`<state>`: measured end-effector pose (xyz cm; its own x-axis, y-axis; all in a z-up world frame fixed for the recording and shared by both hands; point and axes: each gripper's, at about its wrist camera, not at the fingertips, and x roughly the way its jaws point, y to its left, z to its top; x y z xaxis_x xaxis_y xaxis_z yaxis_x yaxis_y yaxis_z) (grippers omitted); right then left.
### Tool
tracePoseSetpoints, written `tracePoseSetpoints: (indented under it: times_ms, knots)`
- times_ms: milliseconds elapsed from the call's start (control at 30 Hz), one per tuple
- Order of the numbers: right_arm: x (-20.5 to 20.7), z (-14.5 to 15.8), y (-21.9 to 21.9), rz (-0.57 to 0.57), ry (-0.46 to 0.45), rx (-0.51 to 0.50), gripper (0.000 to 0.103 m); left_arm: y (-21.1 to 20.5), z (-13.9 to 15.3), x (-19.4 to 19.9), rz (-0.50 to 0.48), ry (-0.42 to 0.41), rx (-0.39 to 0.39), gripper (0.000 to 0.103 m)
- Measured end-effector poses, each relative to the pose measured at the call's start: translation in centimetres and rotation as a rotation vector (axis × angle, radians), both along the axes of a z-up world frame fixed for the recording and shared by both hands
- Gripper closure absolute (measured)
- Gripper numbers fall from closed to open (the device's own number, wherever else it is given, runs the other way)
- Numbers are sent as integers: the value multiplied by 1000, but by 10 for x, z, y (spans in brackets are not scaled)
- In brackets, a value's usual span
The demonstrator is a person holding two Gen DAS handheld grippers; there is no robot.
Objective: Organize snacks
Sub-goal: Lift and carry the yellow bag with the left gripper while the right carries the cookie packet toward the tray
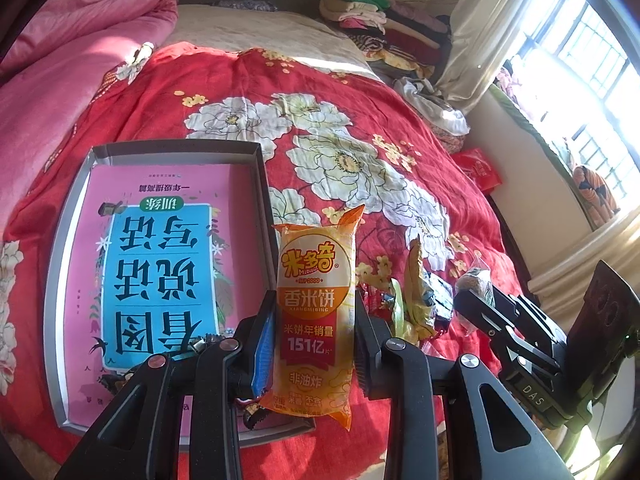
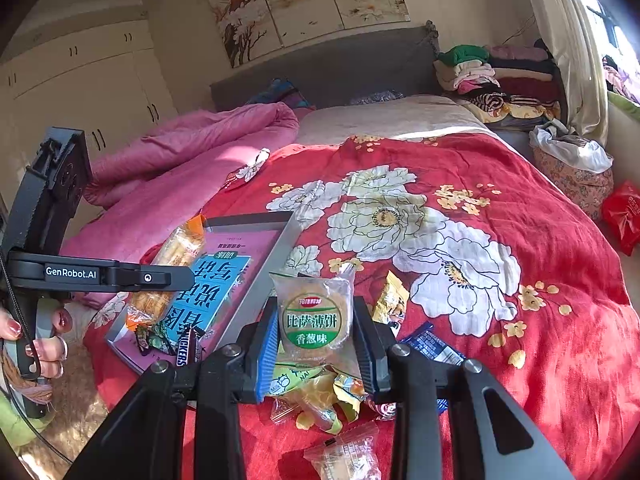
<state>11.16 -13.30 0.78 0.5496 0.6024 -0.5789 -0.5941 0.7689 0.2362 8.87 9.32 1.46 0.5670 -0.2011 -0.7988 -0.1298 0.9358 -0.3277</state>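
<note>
My left gripper (image 1: 315, 344) is shut on a long orange-yellow rice cracker packet (image 1: 314, 312), held upright over the right edge of a grey box lid (image 1: 56, 264) that has a pink and blue book (image 1: 160, 264) lying in it. My right gripper (image 2: 316, 344) is shut on a clear packet with a round biscuit and green label (image 2: 314, 316), above a pile of loose snacks (image 2: 320, 396) on the red floral bedspread (image 2: 500, 248). In the right wrist view the left gripper (image 2: 182, 278) holds the cracker packet (image 2: 172, 276) over the lid (image 2: 288, 236). A Snickers bar (image 2: 188, 346) lies in the lid.
A pink quilt (image 1: 68, 68) is bunched on the bed's left. Folded clothes (image 2: 500, 76) are stacked at the head of the bed on the right. A red bag (image 2: 622, 216) lies beyond the bed's right edge. A person's hand (image 2: 44, 344) grips the left gripper's handle.
</note>
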Motion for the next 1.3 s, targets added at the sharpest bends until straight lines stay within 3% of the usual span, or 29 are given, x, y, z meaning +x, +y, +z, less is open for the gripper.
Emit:
tracePoseSetpoints:
  times_ms: [833, 1300]
  knots:
    - [-36, 19, 39, 108, -70, 6, 68, 60, 21, -52, 134, -57, 22, 69]
    - [-59, 19, 75, 182, -79, -28, 68, 98, 16, -81, 233, -57, 65, 69]
